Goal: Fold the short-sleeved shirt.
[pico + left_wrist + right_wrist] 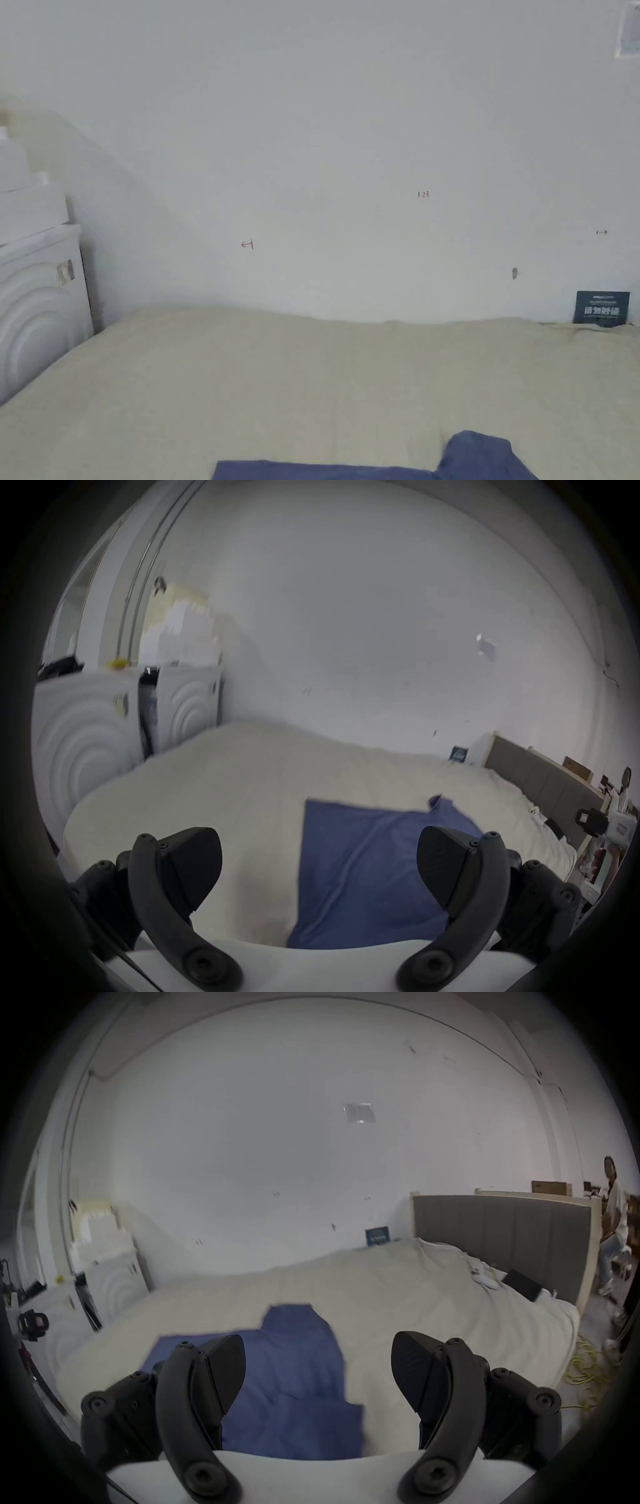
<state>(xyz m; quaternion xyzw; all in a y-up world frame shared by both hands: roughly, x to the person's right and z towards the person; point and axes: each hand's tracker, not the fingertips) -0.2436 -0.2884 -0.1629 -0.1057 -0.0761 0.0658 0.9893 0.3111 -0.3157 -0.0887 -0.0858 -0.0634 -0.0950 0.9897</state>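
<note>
A blue short-sleeved cotton shirt [375, 465] lies flat on a bed covered with a cream-coloured sheet [281, 375]. In the head view it sits at the bottom edge of the frame, right of centre, with one sleeve poking up at lower right. Above the bed a plain white wall [344, 137] takes up most of that view, a small dark blue card [601, 308] leans against it at the right, and a white cabinet with raised ring patterns [34, 312] stands at the left edge. In the left gripper view, the left black two-jaw claw [318, 868] hangs above the bed with its jaws spread wide apart and nothing between them; the shirt lies below, in the lower right of the frame. In the right gripper view, the right black two-jaw claw [318, 1376] is likewise spread wide and holds nothing, with the shirt in the lower centre of the frame. A grey padded headboard [498, 1241] stands at the right, and a person [614, 1213] is at the far right edge.
</note>
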